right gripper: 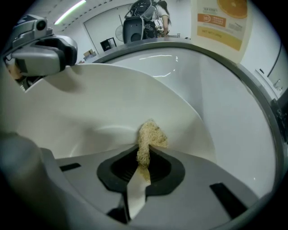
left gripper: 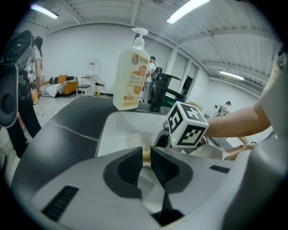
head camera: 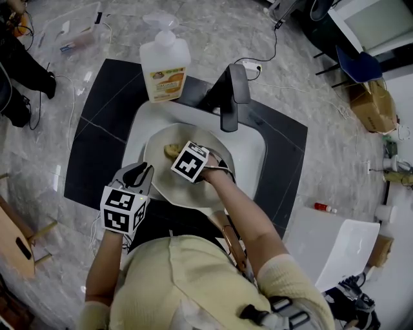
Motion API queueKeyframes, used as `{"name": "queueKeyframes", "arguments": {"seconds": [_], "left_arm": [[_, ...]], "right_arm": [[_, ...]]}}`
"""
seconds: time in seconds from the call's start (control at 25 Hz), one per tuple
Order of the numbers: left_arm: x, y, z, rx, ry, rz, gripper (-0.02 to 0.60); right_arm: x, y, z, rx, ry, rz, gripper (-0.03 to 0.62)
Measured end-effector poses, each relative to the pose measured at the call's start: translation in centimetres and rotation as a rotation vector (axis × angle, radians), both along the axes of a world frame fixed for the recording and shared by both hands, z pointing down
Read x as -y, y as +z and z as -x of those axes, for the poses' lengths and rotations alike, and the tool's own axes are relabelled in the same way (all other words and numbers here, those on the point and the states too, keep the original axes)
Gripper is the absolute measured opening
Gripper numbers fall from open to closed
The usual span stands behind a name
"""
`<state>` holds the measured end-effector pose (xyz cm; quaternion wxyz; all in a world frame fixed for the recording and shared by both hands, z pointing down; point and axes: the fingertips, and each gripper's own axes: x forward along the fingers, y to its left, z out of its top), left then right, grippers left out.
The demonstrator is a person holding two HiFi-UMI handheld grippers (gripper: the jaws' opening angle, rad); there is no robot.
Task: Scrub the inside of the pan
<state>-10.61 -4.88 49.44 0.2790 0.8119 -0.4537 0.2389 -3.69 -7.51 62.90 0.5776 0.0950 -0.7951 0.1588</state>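
The right gripper (right gripper: 144, 158) is clamping a tan fibrous scrubber (right gripper: 151, 134) whose tip is touching the cream round pan (right gripper: 90, 105) straight ahead. The left gripper (left gripper: 146, 162) is pinching the pan's rim.

Bright, even light from long ceiling strip lamps (left gripper: 192, 8); gripper views bulge, corners black; soft glare streaks the glossy white sink wall (right gripper: 157, 58).

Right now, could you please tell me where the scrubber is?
The scrubber sits mid right gripper view, pinched in the right gripper's jaws, inside the pan in the sink.
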Motion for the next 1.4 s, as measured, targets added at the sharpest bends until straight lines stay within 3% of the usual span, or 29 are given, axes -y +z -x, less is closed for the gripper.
{"name": "queueKeyframes", "arguments": {"seconds": [0.6, 0.88, 1.4], "left_arm": [[0.0, 0.0, -0.1, 0.014, 0.006, -0.005, 0.054], [0.0, 0.0, -0.1, 0.011, 0.005, -0.009, 0.054], [-0.1, -0.1, -0.1, 0.004, 0.011, -0.008, 0.054]], "right_arm": [[-4.7, -2.6, 2.1, 0.094, -0.265, 0.100, 0.054], [-7.6, -5.1, 1.8, 0.130, -0.393, 0.221, 0.054], [-11.7, -7.2, -2.5, 0.048, -0.526, 0.488, 0.054]]}}
